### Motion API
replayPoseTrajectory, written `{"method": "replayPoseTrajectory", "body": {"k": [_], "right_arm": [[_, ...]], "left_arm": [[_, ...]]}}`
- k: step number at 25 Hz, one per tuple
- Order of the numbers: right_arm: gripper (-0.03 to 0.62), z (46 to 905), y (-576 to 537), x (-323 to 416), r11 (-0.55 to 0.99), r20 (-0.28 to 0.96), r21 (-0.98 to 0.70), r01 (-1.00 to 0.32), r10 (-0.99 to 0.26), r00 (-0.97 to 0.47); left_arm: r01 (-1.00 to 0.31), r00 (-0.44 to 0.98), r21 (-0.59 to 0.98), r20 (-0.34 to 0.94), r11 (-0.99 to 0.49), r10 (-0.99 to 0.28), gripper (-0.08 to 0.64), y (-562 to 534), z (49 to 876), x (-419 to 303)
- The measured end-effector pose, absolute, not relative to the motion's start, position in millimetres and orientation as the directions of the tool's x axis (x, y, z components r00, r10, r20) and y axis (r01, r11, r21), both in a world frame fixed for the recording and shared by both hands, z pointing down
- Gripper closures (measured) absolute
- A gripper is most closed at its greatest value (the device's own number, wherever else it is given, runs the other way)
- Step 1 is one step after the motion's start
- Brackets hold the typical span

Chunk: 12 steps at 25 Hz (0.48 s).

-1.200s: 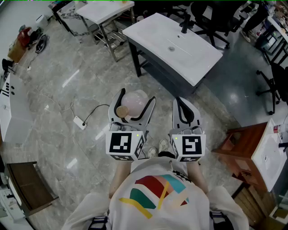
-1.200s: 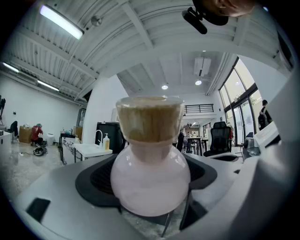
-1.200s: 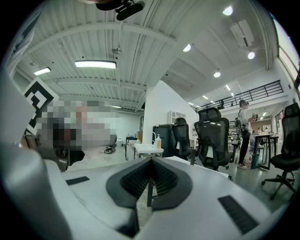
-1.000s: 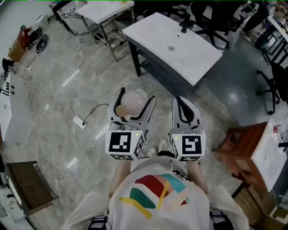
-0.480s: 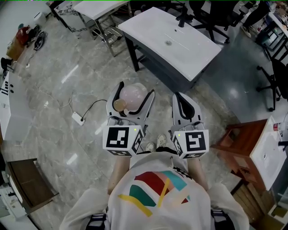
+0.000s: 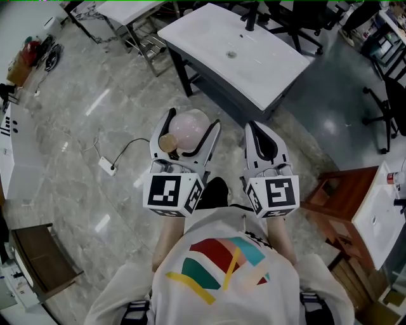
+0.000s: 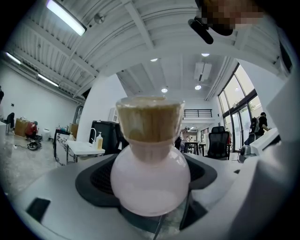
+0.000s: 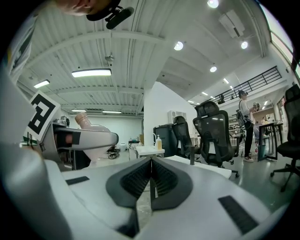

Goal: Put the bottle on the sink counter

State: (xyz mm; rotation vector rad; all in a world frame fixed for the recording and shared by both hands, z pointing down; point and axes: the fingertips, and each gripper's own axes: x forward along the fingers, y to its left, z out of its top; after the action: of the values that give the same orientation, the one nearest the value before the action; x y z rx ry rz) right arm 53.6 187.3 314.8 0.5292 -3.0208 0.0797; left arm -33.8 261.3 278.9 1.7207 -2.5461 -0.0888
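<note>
My left gripper (image 6: 188, 130) is shut on a round pale pink bottle (image 6: 189, 129) with a cork stopper (image 6: 167, 142), held above the floor. In the left gripper view the bottle (image 7: 151, 173) fills the space between the jaws, its cork (image 7: 150, 118) pointing up. My right gripper (image 6: 261, 141) is beside it, shut with nothing in it; its jaws meet in the right gripper view (image 8: 151, 165). The white sink counter (image 6: 235, 54) with a black tap (image 6: 251, 20) stands ahead, beyond both grippers. The bottle (image 8: 93, 125) shows at the left of the right gripper view.
A white table (image 6: 130, 9) stands at the back left, with a metal rack below. A cable and a power adapter (image 6: 104, 166) lie on the marble floor at left. A wooden stool (image 6: 336, 197) and a second basin (image 6: 384, 216) are at right. Office chairs (image 6: 388, 95) stand behind the counter.
The person has stepped forward, so the sink counter lies closer to both grippers. The left gripper still holds the bottle; the right stays shut.
</note>
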Motion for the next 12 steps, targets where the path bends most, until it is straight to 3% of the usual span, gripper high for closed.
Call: {"method": "replayPoseTrajectory", "body": {"k": [12], "right_arm": [[0.580,311,157,46,0.937,0.058,-0.021,-0.349,-0.348,-0.936]], "left_arm": [[-0.920,-0.384,0.083,0.007,0.383,-0.923,0.156,234,280,-51]]}}
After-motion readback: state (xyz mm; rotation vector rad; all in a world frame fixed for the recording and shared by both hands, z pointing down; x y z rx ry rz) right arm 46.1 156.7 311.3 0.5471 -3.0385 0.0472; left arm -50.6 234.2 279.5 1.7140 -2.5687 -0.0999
